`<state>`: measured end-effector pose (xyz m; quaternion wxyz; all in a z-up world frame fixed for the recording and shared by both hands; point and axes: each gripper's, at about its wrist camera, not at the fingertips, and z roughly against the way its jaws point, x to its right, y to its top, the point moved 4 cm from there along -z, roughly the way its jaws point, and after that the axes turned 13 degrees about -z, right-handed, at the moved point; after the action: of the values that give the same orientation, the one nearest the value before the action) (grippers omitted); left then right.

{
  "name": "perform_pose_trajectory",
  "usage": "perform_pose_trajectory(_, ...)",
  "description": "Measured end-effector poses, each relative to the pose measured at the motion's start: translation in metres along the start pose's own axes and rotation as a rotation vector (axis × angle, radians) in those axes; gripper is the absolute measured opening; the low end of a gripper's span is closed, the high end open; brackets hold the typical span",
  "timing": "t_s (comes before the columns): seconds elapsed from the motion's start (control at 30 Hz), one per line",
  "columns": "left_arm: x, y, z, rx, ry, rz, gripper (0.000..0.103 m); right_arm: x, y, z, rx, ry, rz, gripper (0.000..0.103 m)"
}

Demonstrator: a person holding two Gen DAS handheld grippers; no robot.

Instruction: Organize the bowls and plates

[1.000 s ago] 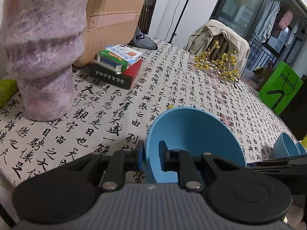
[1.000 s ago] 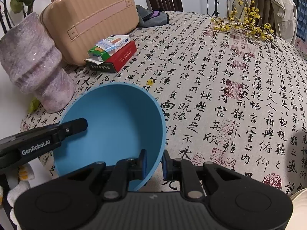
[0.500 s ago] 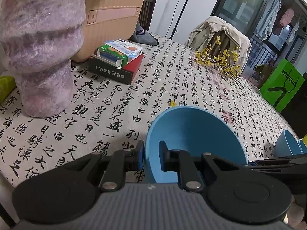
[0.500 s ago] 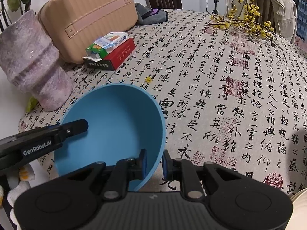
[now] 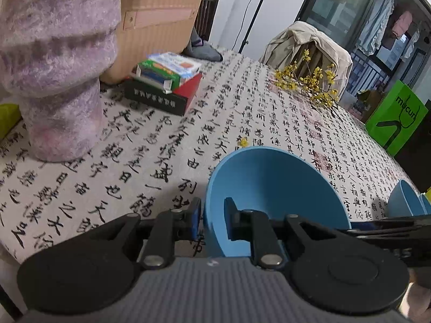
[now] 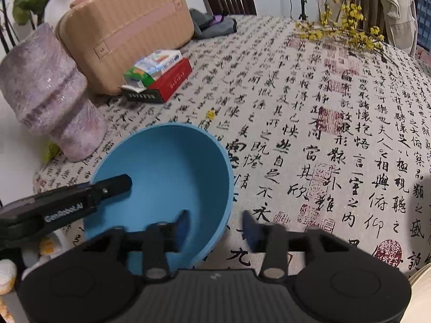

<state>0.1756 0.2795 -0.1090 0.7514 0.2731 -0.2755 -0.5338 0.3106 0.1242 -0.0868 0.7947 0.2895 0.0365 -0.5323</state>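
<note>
Right wrist: bowl point(image 6: 167, 172) rim between jaws

The blue bowl point(image 5: 277, 196) has its near part hidden behind the left gripper point(image 5: 212, 222). A second blue bowl point(image 5: 404, 202) is cut by the right edge. The purple vase point(image 5: 54, 62) is blurred, its top cut off. A pale plate rim point(image 6: 423, 282) barely enters.

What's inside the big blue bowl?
No food shows inside the blue bowl, just bare blue. One finger of the left gripper and one of the right gripper, both opening, reach over its rim. They hide small parts of the inside.
</note>
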Motion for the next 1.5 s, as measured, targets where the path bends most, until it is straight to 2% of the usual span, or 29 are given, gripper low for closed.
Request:
perform_pose_trajectory(0.07, 0.001, 0.000, 0.005, 0.029, 0.019, -0.018, 0.040, 0.001, -0.001, 0.006, 0.026, 0.007, 0.005, 0.058)
perform_pose_trajectory(0.2, -0.001, 0.000, 0.019, 0.103, 0.052, -0.038, 0.057, 0.010, -0.007, 0.019, 0.078, 0.040, -0.012, 0.067)
perform_pose_trajectory(0.27, -0.002, 0.000, 0.027, 0.142, 0.063, -0.037, 0.077, 0.015, -0.011, 0.026, 0.114, 0.051, -0.016, 0.072)
perform_pose_trajectory(0.4, 0.001, -0.009, 0.045, 0.249, 0.059, -0.027, 0.087, 0.029, -0.021, 0.043, 0.211, 0.090, -0.017, 0.090)
perform_pose_trajectory(0.47, 0.005, -0.015, 0.052, 0.303, 0.050, -0.011, 0.102, 0.038, -0.030, 0.051, 0.251, 0.111, -0.026, 0.096)
perform_pose_trajectory(0.5, 0.007, -0.017, 0.056, 0.329, 0.046, -0.004, 0.103, 0.042, -0.034, 0.054, 0.267, 0.115, -0.030, 0.102)
perform_pose_trajectory(0.53, 0.011, -0.020, 0.059, 0.358, 0.039, -0.006, 0.103, 0.048, -0.039, 0.057, 0.285, 0.116, -0.035, 0.103)
perform_pose_trajectory(0.6, 0.019, -0.023, 0.068, 0.424, 0.031, -0.031, 0.103, 0.057, -0.048, 0.064, 0.323, 0.102, -0.031, 0.103)
perform_pose_trajectory(0.7, 0.033, -0.029, 0.078, 0.517, 0.069, -0.062, 0.103, 0.069, -0.063, 0.073, 0.395, 0.077, -0.026, 0.103)
perform_pose_trajectory(0.77, 0.042, -0.032, 0.081, 0.546, 0.085, -0.088, 0.103, 0.076, -0.073, 0.078, 0.447, 0.068, -0.025, 0.103)
perform_pose_trajectory(0.9, 0.056, -0.038, 0.081, 0.567, 0.076, -0.127, 0.103, 0.093, -0.099, 0.088, 0.541, 0.031, -0.028, 0.103)
perform_pose_trajectory(1.1, 0.076, -0.041, 0.083, 0.594, 0.015, -0.161, 0.103, 0.114, -0.128, 0.097, 0.650, -0.031, -0.074, 0.103)
perform_pose_trajectory(1.23, 0.092, -0.041, 0.081, 0.597, -0.016, -0.197, 0.103, 0.125, -0.143, 0.103, 0.695, -0.040, -0.105, 0.103)
perform_pose_trajectory(1.5, 0.122, -0.046, 0.067, 0.558, -0.135, -0.217, 0.103, 0.146, -0.155, 0.112, 0.744, -0.059, -0.180, 0.103)
